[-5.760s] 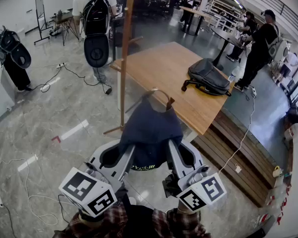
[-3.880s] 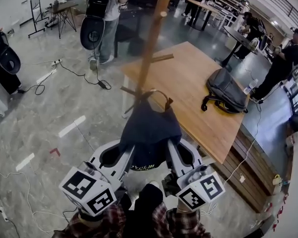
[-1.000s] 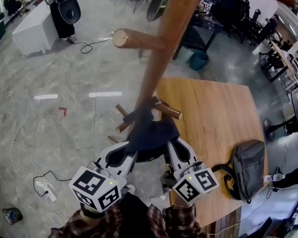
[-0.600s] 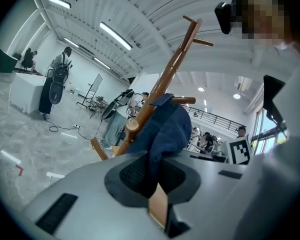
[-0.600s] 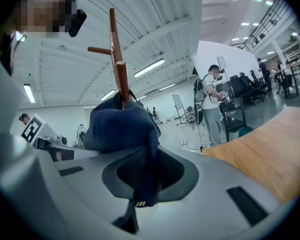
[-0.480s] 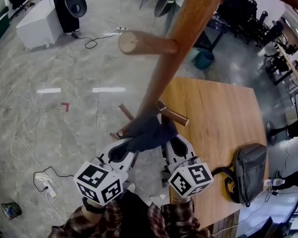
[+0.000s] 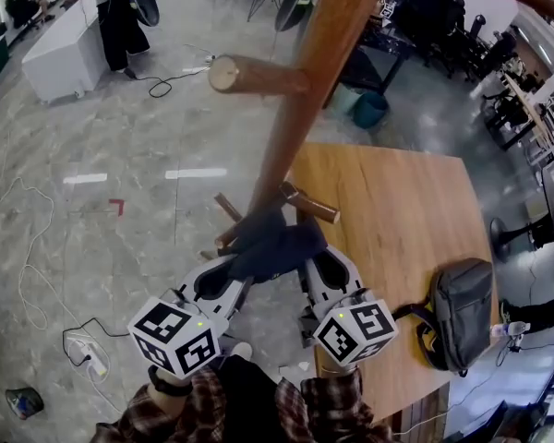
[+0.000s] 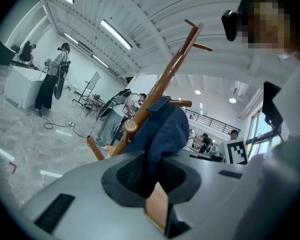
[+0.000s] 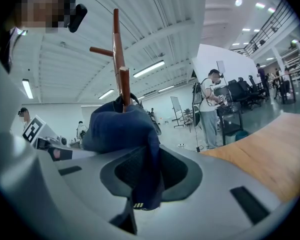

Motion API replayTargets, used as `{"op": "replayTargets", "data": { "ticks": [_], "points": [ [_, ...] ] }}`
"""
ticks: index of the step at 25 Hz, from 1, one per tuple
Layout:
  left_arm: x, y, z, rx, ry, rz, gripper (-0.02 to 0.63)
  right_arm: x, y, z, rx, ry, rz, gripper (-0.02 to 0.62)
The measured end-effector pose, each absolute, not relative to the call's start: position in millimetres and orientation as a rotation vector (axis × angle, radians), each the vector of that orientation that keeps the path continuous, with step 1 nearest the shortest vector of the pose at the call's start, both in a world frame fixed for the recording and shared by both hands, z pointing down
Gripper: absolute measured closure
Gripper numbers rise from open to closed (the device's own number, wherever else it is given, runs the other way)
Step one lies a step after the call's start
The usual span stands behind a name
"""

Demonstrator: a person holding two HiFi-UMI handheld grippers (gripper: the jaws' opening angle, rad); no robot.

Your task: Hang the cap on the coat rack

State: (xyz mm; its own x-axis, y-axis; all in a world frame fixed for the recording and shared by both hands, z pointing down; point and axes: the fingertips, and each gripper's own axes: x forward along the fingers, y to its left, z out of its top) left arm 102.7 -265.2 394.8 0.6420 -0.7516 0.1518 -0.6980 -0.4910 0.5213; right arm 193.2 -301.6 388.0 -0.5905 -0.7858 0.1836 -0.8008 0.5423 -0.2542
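Note:
The dark blue cap (image 7: pixel 275 245) hangs between both grippers, pressed against the wooden coat rack pole (image 7: pixel 300 109) at its lower pegs (image 7: pixel 311 205). My left gripper (image 7: pixel 223 282) is shut on the cap's left side, with fabric pinched between its pads (image 8: pixel 149 176). My right gripper (image 7: pixel 325 270) is shut on the right side, and cloth hangs out of its jaws (image 9: pixel 144 179). In the right gripper view a peg tip (image 9: pixel 124 86) pokes up just above the cap (image 9: pixel 121 126). In the left gripper view the cap (image 8: pixel 164 126) covers the pole (image 8: pixel 166 81) beside a peg end (image 8: pixel 130 126). A higher peg (image 7: pixel 254 75) juts left.
A wooden table (image 7: pixel 397 201) stands right of the rack with a grey backpack (image 7: pixel 457 310) on it. Cables and a power strip (image 7: pixel 85 356) lie on the marble floor at left. A teal bin (image 7: pixel 371 111), a white cabinet (image 7: pixel 63 52) and people are farther back.
Over several seconds the rack has come from far off to right in front. Within the last second both grippers and the cap have barely shifted at the lower pegs.

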Motion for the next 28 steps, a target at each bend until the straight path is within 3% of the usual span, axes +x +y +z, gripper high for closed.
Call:
{"op": "replayTargets", "data": {
  "ticks": [3,7,20,28],
  "points": [
    [100.5,-260.4,389.9,2.338,-1.136,-0.115,0.568,195.7,-296.4,385.3,1.405,-2.717,0.479,0.511],
    [100.7,-251.3,380.6,2.39,-1.121,-0.098,0.466,203.1,-290.2,380.2,1.445,-2.712,0.476,0.495],
    [95.6,-214.7,364.6,2.442,-1.093,-0.084,0.457,226.8,-255.6,360.1,1.549,-2.711,0.437,0.494],
    [96.2,-190.2,342.2,2.516,-1.068,-0.082,0.459,199.1,-219.6,342.5,1.48,-2.754,0.385,0.494]
  ]
}}
